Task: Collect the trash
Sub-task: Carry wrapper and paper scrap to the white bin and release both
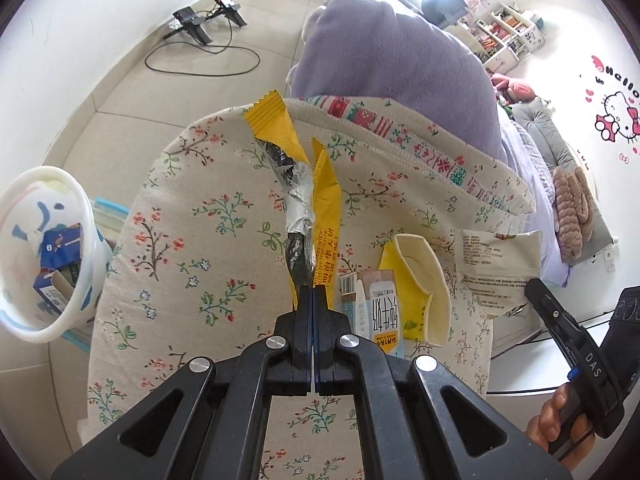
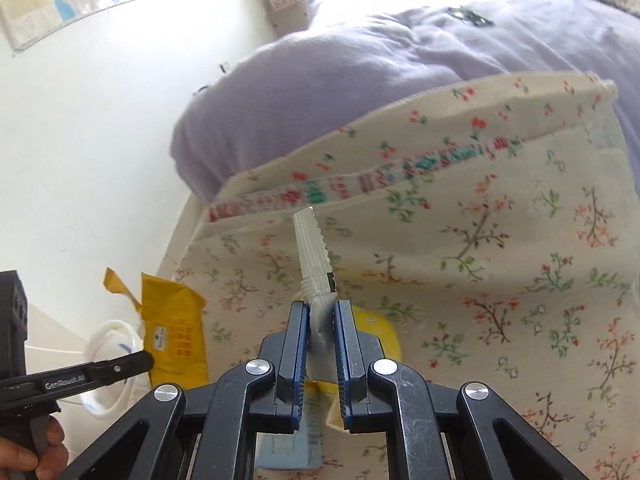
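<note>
**Both grippers clamped on wrappers above the floral cloth**

Black linkage arms and silver pivot bolts fill the bottom of each wrist view. In the left view, the left gripper [image 1: 311, 289] has its jaws pressed together on the lower end of a yellow wrapper [image 1: 280, 128], torn open so that its crumpled silver foil lining shows. The wrapper stands up and away from the jaw tips, its zigzag top edge furthest from them.

Below the wrapper lies the floral cloth [image 1: 192, 208], with a patterned woven band along its far edge. Just right of the left jaws, on the cloth, lie a small milk carton [image 1: 376, 312] with a barcode, a pale yellow curved piece of packaging [image 1: 420, 280] and, further right, a torn beige printed packet [image 1: 496, 256]. Far left of the jaws a white bin [image 1: 44, 256] sits beside the cloth, with blue boxes inside it. Beyond the cloth is a lilac blanket [image 1: 392, 60].

In the right view, the right gripper [image 2: 322, 308] grips a white ribbed wrapper [image 2: 314, 248] with a serrated edge; its blue pads are held slightly apart by the wrapper between them, and it sticks up past the jaw tips. Left of those jaws the yellow wrapper hangs from the black tip of the left gripper, with the white bin behind it. A hand [image 2: 28, 456] holds that gripper's handle at the lower left corner.
</note>
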The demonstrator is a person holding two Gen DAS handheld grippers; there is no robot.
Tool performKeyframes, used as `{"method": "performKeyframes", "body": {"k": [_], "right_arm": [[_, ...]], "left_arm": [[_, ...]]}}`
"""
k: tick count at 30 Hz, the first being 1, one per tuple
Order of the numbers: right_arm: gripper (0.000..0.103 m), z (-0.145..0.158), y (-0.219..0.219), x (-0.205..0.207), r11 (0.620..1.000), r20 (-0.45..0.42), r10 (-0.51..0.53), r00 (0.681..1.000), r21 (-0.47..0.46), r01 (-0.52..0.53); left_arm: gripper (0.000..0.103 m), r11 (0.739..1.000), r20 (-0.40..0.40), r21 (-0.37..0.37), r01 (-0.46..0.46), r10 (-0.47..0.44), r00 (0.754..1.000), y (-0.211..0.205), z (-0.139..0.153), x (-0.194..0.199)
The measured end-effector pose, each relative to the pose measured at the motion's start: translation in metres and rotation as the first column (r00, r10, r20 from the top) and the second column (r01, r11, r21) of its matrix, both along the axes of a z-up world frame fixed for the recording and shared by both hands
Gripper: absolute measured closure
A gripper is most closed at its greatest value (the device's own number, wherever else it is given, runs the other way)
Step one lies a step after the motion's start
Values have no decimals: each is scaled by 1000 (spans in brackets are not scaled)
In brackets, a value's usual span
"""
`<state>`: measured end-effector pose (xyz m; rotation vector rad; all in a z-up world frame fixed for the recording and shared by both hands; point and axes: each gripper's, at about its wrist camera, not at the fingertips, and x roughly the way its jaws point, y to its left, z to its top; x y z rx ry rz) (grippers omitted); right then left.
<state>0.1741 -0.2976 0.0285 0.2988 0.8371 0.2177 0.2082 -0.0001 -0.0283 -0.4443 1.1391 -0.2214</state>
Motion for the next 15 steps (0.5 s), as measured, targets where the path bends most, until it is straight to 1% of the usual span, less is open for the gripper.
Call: {"method": "performKeyframes", "body": {"k": [5,10,15], "right_arm": [[91,1,11,-1,1000,1,20,1000,10,-20],[91,-3,20,1,999,-15,34,999,39,-33],[91,-4,36,-1,996,-15,66,998,53,-65]], "left_arm": [[103,1000,-1,-16,-8,8,1000,10,3,0],[103,999,7,-30,-22,23,1000,25,8,-1],[103,998,13,-34,-51,51,999,46,12,-4]]}}
